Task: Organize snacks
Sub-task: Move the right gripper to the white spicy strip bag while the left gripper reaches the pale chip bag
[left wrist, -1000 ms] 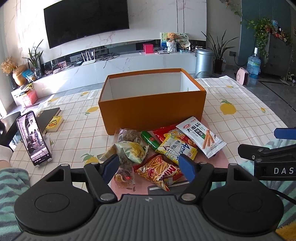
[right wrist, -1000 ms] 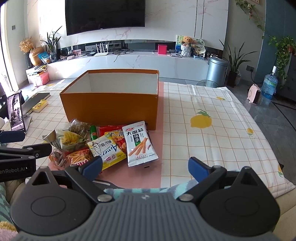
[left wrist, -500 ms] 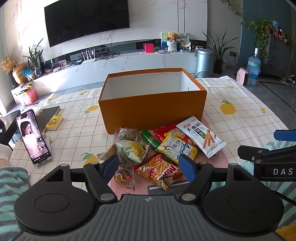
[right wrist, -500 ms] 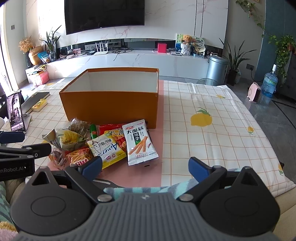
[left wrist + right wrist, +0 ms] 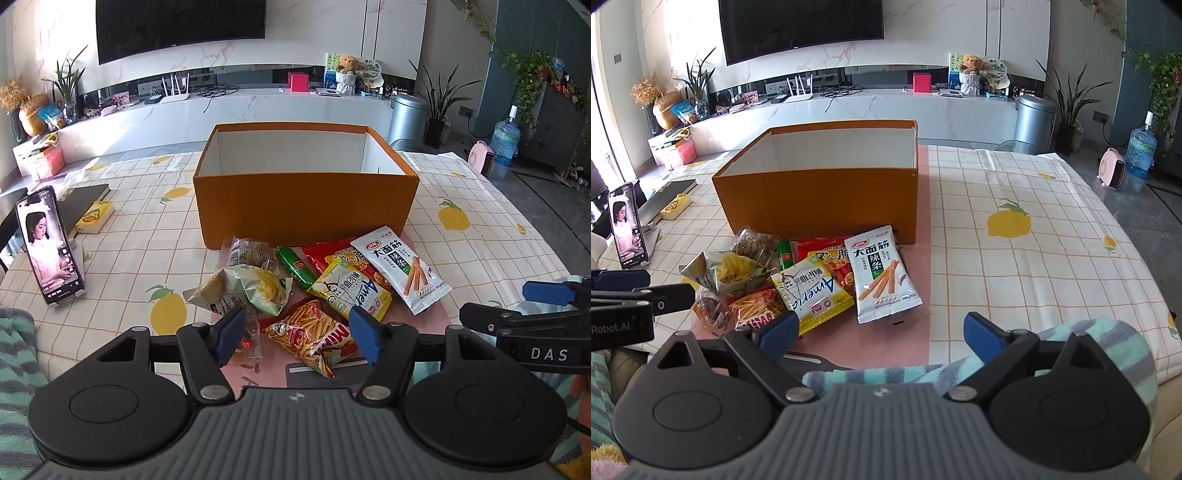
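left hand-held gripper (image 5: 297,334) held low over near edge of tabletop (image 5: 147,236), fingers apart and closing, nothing pressed between them; red fries packet (image 5: 314,339) lying on the surface beyond the gap, untouched. phone (image 5: 50,245) propped upright at far left of tabletop, screen lit. yellow box (image 5: 94,221) beside a dark book (image 5: 79,201) just behind phone. snack pile grouped on pink mat (image 5: 916,332) directly in front of orange box (image 5: 303,206), left to right: crumpled pale green bag (image 5: 247,291), brown wrapped snack (image 5: 247,253) behind it, small clear-wrapped sweet (image 5: 249,338) at near left, green stick packet (image 5: 293,267), yellow packet (image 5: 349,293) overlapping red packet (image 5: 332,254), white packet with stick picture (image 5: 402,271) at right end of pile. orange box open-topped, white inside, interior floor not visible from either view. right hand-held gripper (image 5: 882,334) held low at near edge, right of the pile, fingers wide apart and closing, nothing between them; striped teal sleeve (image 5: 1071,354) showing just behind its fingers. right half of tabletop covered only by checked cloth with lemon prints (image 5: 1008,223). all snacks outside the box.
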`<state>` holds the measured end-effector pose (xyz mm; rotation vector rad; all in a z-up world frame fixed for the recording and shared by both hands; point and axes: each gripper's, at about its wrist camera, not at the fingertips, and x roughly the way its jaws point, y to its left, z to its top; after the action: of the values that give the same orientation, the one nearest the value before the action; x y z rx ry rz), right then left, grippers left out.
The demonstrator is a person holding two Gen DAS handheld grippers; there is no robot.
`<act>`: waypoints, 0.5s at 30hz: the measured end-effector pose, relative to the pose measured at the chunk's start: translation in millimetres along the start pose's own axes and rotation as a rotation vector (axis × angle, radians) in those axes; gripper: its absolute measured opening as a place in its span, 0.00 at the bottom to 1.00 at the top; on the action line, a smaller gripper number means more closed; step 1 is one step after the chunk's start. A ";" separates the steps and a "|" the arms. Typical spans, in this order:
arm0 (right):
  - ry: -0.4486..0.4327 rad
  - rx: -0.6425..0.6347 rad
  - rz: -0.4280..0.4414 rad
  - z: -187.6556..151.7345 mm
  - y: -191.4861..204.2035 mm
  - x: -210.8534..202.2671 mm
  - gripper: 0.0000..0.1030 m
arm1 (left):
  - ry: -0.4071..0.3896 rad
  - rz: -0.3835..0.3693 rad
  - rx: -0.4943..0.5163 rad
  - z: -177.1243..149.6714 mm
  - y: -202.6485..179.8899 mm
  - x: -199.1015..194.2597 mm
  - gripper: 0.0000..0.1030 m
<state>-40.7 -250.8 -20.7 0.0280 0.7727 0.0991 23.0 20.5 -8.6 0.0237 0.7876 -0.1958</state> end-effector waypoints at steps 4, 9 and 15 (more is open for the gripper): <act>0.015 -0.036 0.020 2.9 5.1 16.7 0.76 | 0.036 -0.035 -0.033 2.3 6.5 13.0 0.73; 0.039 -0.069 0.024 10.7 6.8 44.1 0.71 | 0.090 -0.026 -0.099 2.3 17.4 35.2 0.76; 0.052 -0.088 0.019 25.0 3.2 77.9 0.71 | 0.076 0.025 -0.093 13.7 28.2 55.7 0.85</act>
<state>31.9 -239.6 -56.8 -0.0514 0.8192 0.1519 76.1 37.7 -39.8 -0.0472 0.8708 -0.1349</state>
